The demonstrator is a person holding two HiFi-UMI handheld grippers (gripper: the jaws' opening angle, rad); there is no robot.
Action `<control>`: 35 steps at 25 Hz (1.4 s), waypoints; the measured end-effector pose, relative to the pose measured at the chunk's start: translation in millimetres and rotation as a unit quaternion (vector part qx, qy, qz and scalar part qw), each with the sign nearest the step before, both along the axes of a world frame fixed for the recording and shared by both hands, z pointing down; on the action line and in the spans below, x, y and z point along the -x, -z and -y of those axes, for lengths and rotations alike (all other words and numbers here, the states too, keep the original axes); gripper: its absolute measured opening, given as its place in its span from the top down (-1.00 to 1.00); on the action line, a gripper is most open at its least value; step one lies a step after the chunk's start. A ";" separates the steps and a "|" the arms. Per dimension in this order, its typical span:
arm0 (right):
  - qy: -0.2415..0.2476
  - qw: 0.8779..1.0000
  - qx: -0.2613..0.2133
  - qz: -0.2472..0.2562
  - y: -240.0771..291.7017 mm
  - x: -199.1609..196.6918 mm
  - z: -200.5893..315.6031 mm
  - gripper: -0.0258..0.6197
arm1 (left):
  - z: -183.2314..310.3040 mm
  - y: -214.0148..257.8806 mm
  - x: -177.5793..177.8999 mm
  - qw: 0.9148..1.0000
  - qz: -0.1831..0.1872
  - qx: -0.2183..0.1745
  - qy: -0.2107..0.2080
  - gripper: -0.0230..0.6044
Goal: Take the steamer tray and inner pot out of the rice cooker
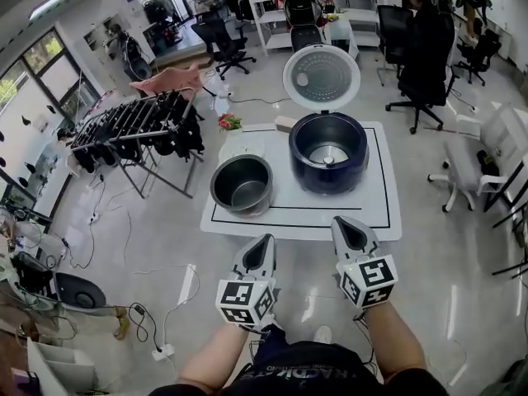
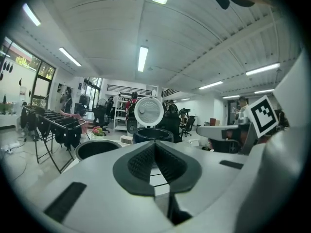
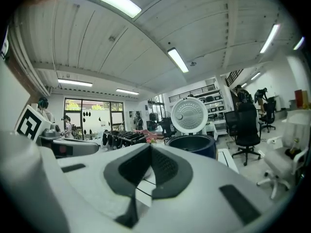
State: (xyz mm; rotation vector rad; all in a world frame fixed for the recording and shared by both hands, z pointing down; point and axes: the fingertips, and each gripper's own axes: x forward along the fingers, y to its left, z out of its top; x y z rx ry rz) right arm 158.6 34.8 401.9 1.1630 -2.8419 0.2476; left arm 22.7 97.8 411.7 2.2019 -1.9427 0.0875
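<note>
Pot [image 1: 241, 184] stands on table [image 1: 363, 213] left of the open cooker [image 1: 301, 170], whose well looks empty; tray not identifiable. Left gripper [image 1: 262, 247] and right gripper [image 1: 350, 228] are both pressed together, empty, short of the table's near edge. Judgement: removal appears complete; any withdrawal should stay level, clear of that edge. Pot sits close to the left edge.
</note>
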 end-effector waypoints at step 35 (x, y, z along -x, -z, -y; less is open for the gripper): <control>-0.015 1.000 -0.013 0.007 24.5 -20.7 -61.9 0.92 | -52.0 26.7 -17.3 0.999 -0.016 -0.038 -0.020 0.92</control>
